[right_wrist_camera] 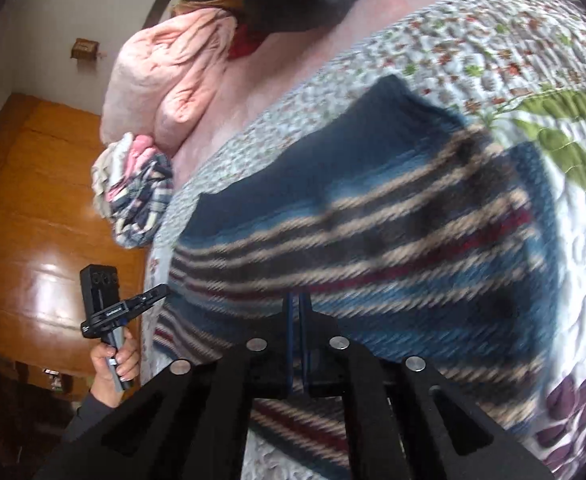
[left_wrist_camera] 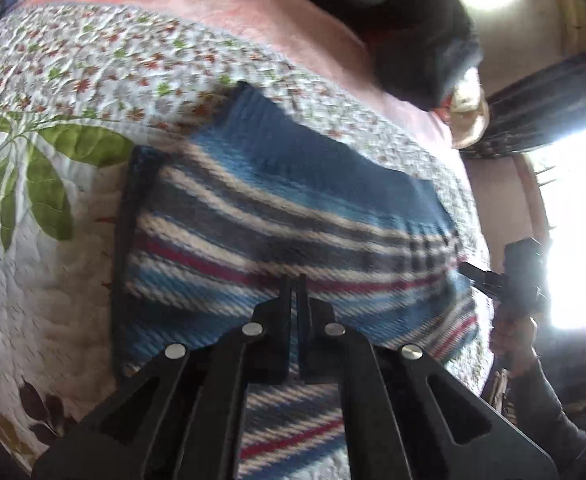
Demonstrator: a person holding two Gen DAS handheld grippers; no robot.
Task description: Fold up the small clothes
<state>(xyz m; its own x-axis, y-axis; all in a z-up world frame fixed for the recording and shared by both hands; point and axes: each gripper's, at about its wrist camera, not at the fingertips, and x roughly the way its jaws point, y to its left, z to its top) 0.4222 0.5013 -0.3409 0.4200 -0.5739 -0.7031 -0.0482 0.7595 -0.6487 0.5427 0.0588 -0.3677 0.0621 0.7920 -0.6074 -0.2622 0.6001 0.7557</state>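
A blue knit sweater with white, dark and red stripes lies spread across a floral quilt on a bed. My left gripper has its fingers pressed together over the striped lower part, and cloth runs on underneath it. My right gripper is likewise shut, with blue showing in the thin slit between its fingers. Each view catches the other gripper at the sweater's side edge: the right one and the left one, each held by a hand. Motion blurs the sweater.
A bunched pink blanket and a small pile of mixed clothes sit at the quilt's far edge. A dark garment lies on the pink sheet. Glossy wooden furniture stands beside the bed, and a bright window is to the right.
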